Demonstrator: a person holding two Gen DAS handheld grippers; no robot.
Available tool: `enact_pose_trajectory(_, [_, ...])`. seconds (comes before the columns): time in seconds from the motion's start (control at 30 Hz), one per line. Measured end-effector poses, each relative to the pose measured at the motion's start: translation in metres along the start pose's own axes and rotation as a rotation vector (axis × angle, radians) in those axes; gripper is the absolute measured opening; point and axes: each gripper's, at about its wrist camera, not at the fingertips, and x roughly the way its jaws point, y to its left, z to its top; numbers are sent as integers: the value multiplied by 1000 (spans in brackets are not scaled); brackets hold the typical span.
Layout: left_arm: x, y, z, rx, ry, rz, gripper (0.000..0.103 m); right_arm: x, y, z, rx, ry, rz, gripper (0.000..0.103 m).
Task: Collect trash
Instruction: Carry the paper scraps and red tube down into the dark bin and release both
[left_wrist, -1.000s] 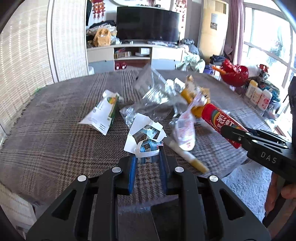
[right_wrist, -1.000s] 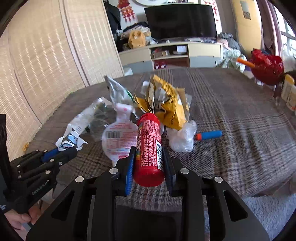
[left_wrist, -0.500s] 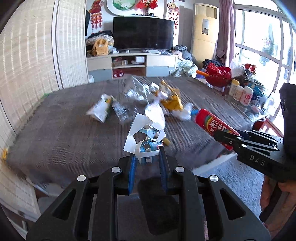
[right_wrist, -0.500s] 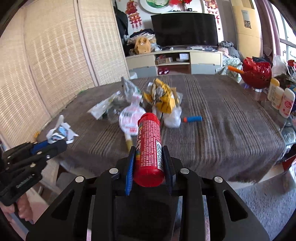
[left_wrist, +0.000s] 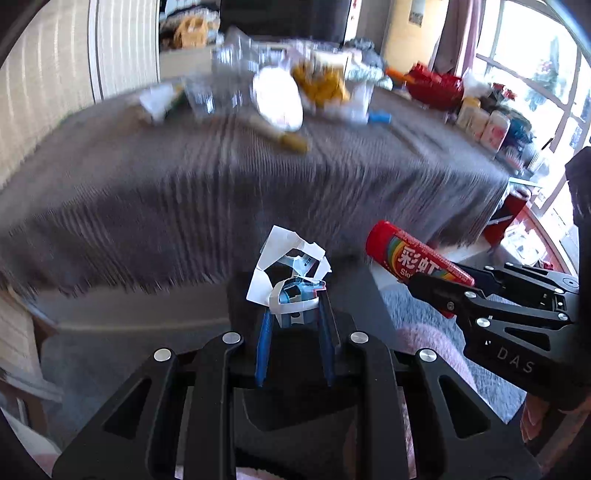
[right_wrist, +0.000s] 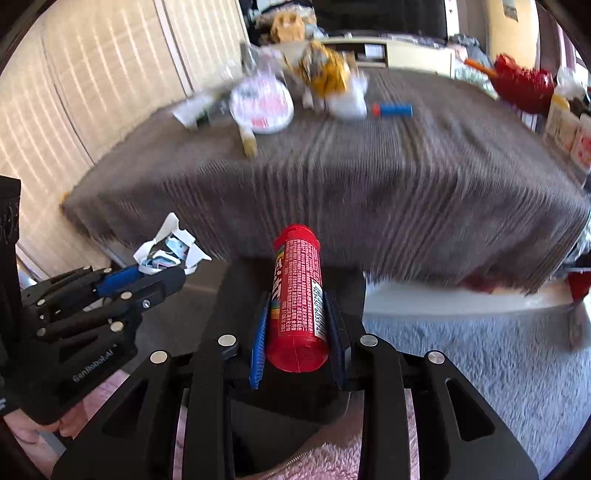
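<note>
Both grippers have pulled back off the table (left_wrist: 258, 177), left gripper (left_wrist: 293, 314) clamping crumpled paper (left_wrist: 288, 269), right gripper (right_wrist: 297, 314) clamping the red tube (right_wrist: 299, 291); I can't resolve the blurred litter behind.

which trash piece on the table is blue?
The small blue tube, lying alone right of the white bag. The rest there are white, clear or yellow; the red tube is in the right tongs.

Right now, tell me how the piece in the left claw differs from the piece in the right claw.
The crumpled paper wrapper is white and blue, torn and shapeless; the red tube is a smooth, intact cylinder covered in print. The wrapper bunches up above the left claw, while the tube lies lengthwise through the right claw. Both are clamped and held off the table.
</note>
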Motion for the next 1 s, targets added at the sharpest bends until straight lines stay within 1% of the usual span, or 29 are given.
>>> enact_pose_trajectory(0.13, [22,-2,-13,-14,80,-25,21,23,-5,-8,38,68,33,29])
enact_pose_trajectory(0.2, [33,0,-20,-21,118,-32,21,30,-6,-13,45,93,33,29])
enact_pose_trajectory(0.33, [48,3,-28,-25,175,-42,21,40,-5,-14,55,116,32,29])
enact_pose_trajectory(0.47, [57,-3,-31,-6,208,-53,22,48,-7,-13,69,129,33,29])
enact_pose_trajectory(0.53, [61,-4,-31,-3,225,-59,25,50,-7,-9,78,130,34,31])
enact_pose_trajectory(0.63, [63,-4,-32,-4,226,-57,27,50,-5,-6,79,128,25,32])
enact_pose_trajectory(0.7, [62,-4,-33,-6,224,-54,35,48,-4,-3,83,122,21,39])
enact_pose_trajectory(0.83, [57,1,-32,-11,222,-52,45,41,-7,1,90,98,7,47])
enact_pose_trajectory(0.9, [52,4,-31,-11,214,-50,55,37,-11,3,97,83,-4,60])
enact_pose_trajectory(0.93, [50,5,-30,-12,210,-49,58,34,-15,4,105,72,-12,63])
enact_pose_trajectory(1.0, [46,7,-26,-14,203,-49,67,29,-23,7,121,49,-27,73])
